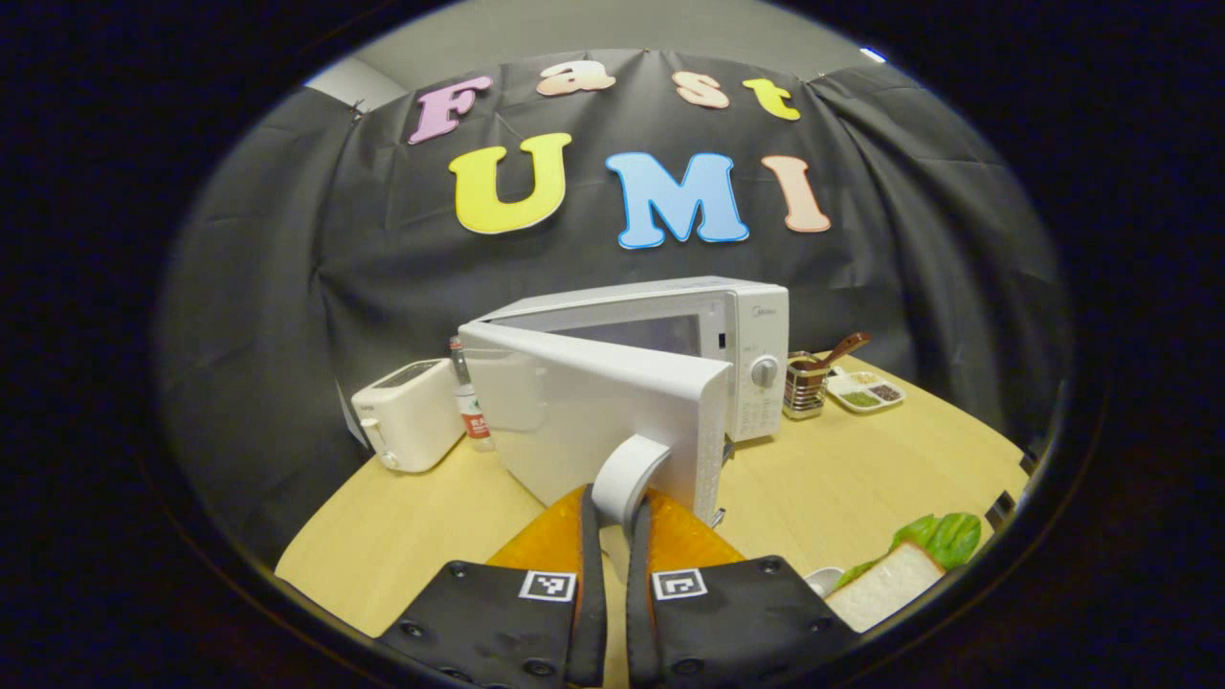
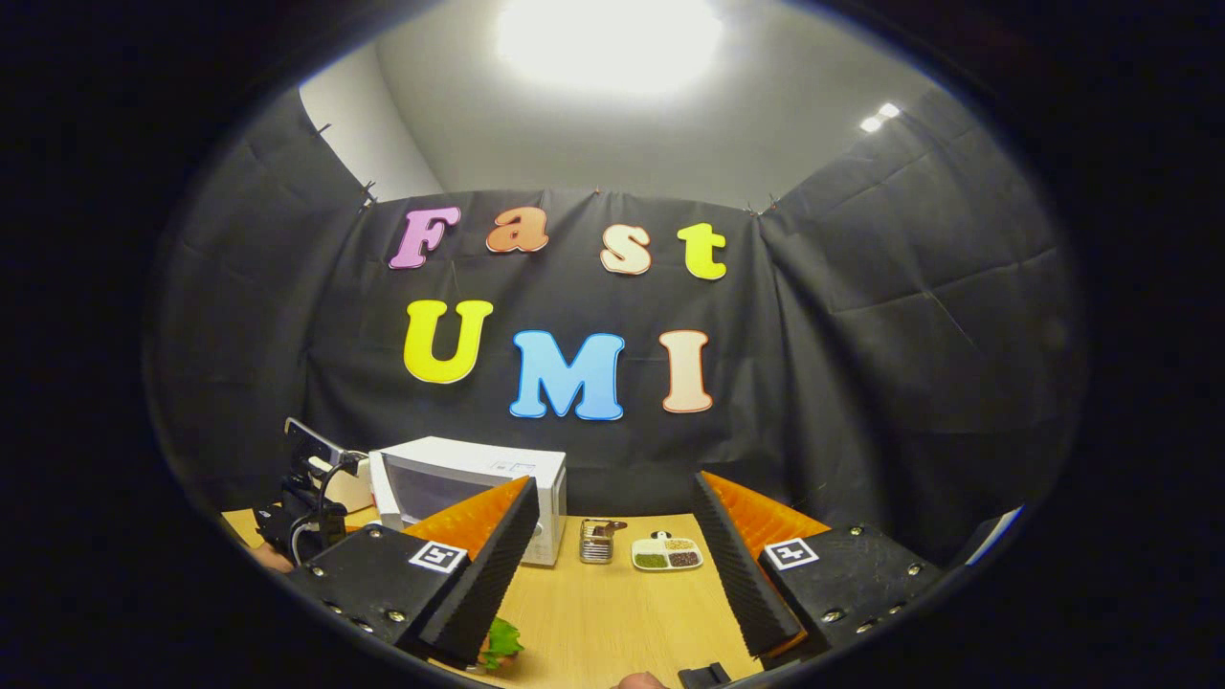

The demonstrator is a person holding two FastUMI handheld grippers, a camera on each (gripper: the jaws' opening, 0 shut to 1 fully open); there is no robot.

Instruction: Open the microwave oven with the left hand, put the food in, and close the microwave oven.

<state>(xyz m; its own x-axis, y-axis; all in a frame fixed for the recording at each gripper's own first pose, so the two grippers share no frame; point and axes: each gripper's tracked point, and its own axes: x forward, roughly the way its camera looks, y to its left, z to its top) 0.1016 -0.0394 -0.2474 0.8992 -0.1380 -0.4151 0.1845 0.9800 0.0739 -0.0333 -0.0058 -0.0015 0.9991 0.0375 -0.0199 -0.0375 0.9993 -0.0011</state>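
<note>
The white microwave (image 1: 670, 325) stands at the back of the wooden table, its door (image 1: 593, 402) swung partway open toward me. My left gripper (image 1: 617, 502) is shut on the door's white curved handle (image 1: 627, 469), one finger on each side. A sandwich with lettuce (image 1: 904, 569) lies at the lower right. In the right gripper view the microwave (image 2: 469, 474) sits left of centre. My right gripper (image 2: 613, 483) is open above the table with nothing between its fingers. A bit of lettuce (image 2: 500, 639) shows under its left finger. The left gripper (image 2: 306, 507) is seen at the far left.
A white toaster (image 1: 407, 413) and a small bottle (image 1: 469, 402) stand left of the microwave. To its right are a wire holder with spoons (image 1: 806, 383) and a divided seasoning dish (image 1: 866, 390). The wooden table (image 1: 861, 478) has bare surface between door and sandwich.
</note>
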